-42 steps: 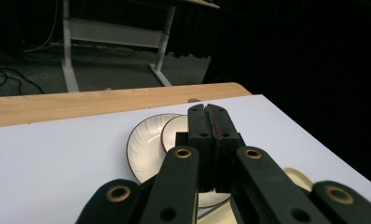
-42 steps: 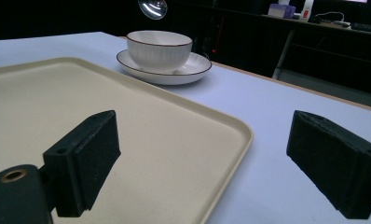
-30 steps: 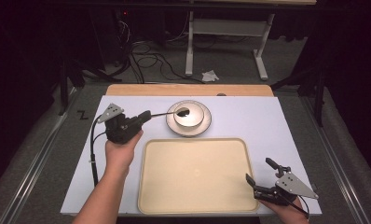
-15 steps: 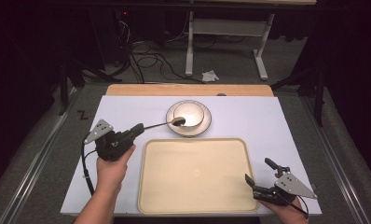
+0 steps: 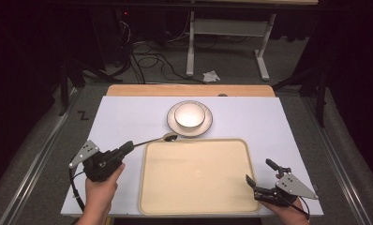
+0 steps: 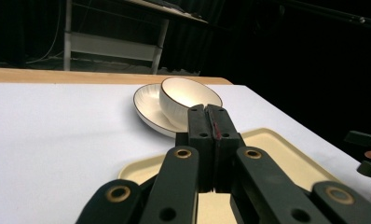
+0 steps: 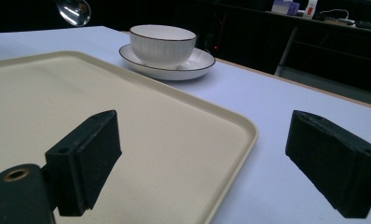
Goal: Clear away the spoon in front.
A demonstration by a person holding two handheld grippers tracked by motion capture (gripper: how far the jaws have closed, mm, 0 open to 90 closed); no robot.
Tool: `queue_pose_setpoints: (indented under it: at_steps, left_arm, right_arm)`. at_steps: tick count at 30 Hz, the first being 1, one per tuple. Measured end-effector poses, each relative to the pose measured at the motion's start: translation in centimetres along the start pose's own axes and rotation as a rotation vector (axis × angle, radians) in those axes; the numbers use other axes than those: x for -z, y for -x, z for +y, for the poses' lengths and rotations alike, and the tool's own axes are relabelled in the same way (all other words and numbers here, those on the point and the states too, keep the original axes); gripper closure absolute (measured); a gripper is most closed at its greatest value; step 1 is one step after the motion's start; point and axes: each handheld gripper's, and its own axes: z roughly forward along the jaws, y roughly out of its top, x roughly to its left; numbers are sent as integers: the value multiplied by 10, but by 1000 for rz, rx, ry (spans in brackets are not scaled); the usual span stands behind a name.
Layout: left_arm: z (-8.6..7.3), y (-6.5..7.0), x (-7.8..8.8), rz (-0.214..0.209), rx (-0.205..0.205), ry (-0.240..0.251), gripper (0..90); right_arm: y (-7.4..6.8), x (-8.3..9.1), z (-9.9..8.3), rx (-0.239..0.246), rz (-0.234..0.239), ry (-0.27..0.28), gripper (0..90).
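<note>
The left gripper (image 5: 128, 147) is clamped on a spoon (image 5: 157, 139) held above the tray's (image 5: 196, 206) far-left corner, clear of the bowl (image 5: 190, 115) – setting it down remains – while the right gripper (image 5: 260, 174) waits wide open, empty, by the tray's near-right corner

What you cannot make out from here

In your left gripper view the closed jaws cover the spoon's handle and the near side of the bowl (image 6: 189, 95). In your right gripper view the spoon (image 7: 73, 11) is cut off by the top edge, and the tray (image 7: 127, 140) runs off the left and bottom edges. From above, your right hand (image 5: 287, 213) is cropped at the table's near edge.
</note>
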Motion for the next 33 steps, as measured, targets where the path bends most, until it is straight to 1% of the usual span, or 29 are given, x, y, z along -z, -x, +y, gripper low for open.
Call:
queue_pose_setpoints:
  at_steps: [2,5,9,10,12,13,15,16,18,20,21,24,25,27,28,31,33]
  left_arm:
    - [-4,2,5,3,-10,0,899]
    - [-10,5,11,5,1,13,900]
    - [-18,12,15,7,0,6,899]
    - [-20,15,16,3,6,11,899]
    - [-26,20,17,-13,25,26,899]
    - [-30,23,17,-24,31,26,899]
    - [-38,27,15,-40,36,19,899]
    - [-43,29,13,-61,57,9,899]
    - [-49,30,10,-84,67,-18,899]
    - [-53,30,7,-99,83,-29,899]
    - [-56,28,5,-109,99,-36,899]
    - [-62,22,-1,-152,173,-53,899]
    - [-64,20,-3,-162,189,-63,899]
    - [-67,19,-7,-163,187,-86,899]
    - [-68,19,-10,-167,188,-97,899]
    - [-71,19,-16,-180,193,-113,898]
    - [-73,19,-20,-186,201,-111,898]
  right_arm:
    - [-1,0,0,-2,2,-1,110]
    - [0,0,0,-1,3,1,111]
    - [-1,0,1,-4,0,-2,111]
    - [-1,0,1,-4,1,-1,111]
    - [0,1,2,12,0,4,111]
    - [0,1,2,3,5,12,111]
    - [0,1,2,4,2,9,111]
    - [0,1,1,-1,1,6,111]
    - [0,0,1,2,6,3,111]
    - [0,-1,1,9,9,5,112]
    - [1,-1,1,16,8,3,112]
    - [0,-2,1,13,7,-1,112]
    - [1,-2,1,11,5,-4,112]
    - [1,-3,0,15,3,-5,113]
    - [1,-3,0,8,-1,-11,113]
    - [1,-3,0,20,0,-12,113]
    - [0,-2,-1,18,1,-15,113]
